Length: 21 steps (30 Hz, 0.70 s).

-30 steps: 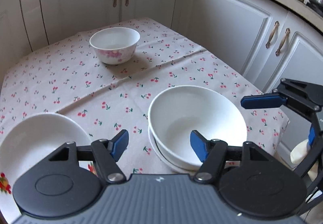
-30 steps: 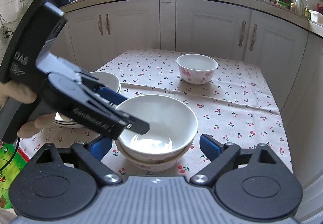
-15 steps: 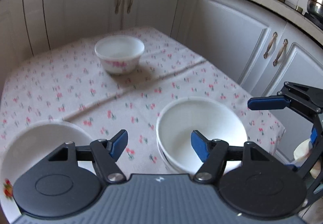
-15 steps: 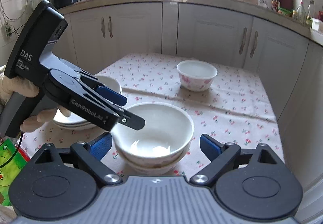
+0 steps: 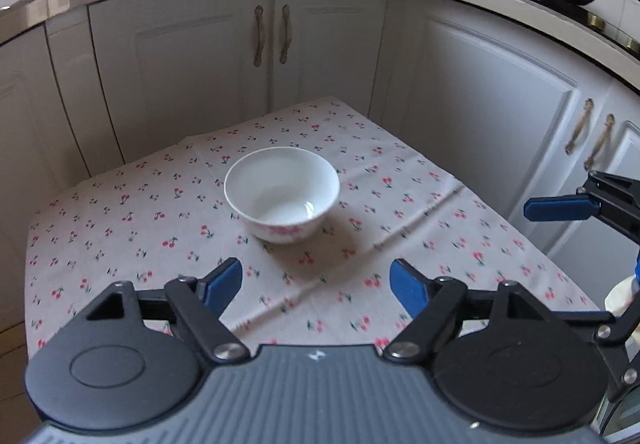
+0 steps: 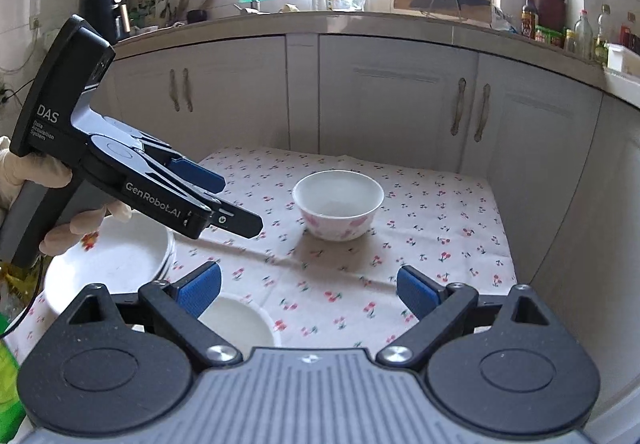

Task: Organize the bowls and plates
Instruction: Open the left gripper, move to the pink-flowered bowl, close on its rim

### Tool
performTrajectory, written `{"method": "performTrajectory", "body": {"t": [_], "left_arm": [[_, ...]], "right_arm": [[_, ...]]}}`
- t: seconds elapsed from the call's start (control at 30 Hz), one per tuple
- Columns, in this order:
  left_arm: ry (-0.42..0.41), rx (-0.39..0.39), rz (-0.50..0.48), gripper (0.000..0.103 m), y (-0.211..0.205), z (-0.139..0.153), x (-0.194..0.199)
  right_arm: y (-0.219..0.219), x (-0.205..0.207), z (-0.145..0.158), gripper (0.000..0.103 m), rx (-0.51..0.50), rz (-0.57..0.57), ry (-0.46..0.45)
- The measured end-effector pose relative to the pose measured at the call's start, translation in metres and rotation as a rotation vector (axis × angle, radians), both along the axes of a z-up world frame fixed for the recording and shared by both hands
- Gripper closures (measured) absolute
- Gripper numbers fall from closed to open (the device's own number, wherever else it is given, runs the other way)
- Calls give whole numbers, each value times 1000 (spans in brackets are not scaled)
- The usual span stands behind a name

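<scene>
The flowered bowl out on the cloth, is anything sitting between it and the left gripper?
Nothing visible. Only bare cherry-print tablecloth lies between the left gripper, whose jaws are opening and empty, and the flowered bowl. The right gripper is off to the side.

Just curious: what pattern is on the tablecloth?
Small red cherries on a pale tablecloth, clearest in the left wrist view.

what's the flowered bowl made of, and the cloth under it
Flowered bowl: looks like glazed ceramic or opal glass, since its smooth white inside shows a bright glint and pink flowers are printed on the outer wall. Tablecloth: seems a thin matte woven fabric, cotton or a blend, with fold creases and a printed cherry pattern.
</scene>
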<state>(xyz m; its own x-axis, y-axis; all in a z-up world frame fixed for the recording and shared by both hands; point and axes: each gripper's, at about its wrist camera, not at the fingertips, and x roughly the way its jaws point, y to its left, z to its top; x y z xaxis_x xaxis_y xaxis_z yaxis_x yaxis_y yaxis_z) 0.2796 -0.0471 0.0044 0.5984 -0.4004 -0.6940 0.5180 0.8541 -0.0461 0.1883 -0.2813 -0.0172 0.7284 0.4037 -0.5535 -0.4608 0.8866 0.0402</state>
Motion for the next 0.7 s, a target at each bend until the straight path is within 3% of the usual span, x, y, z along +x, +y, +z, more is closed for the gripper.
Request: {"method": "performTrajectory", "body": {"t": [0.23,0.57,0.7], "left_arm": [[11,2,27,22,-4,-6,55],[110,-62,101,25,14,-27,139],[135,-68,92,36,11,-37,155]], "right_arm": [[-1,56,-5,6,24,15,45],[17,119,-31,6,-10,55,112],[24,140,-41,6,-18,65,148]]}}
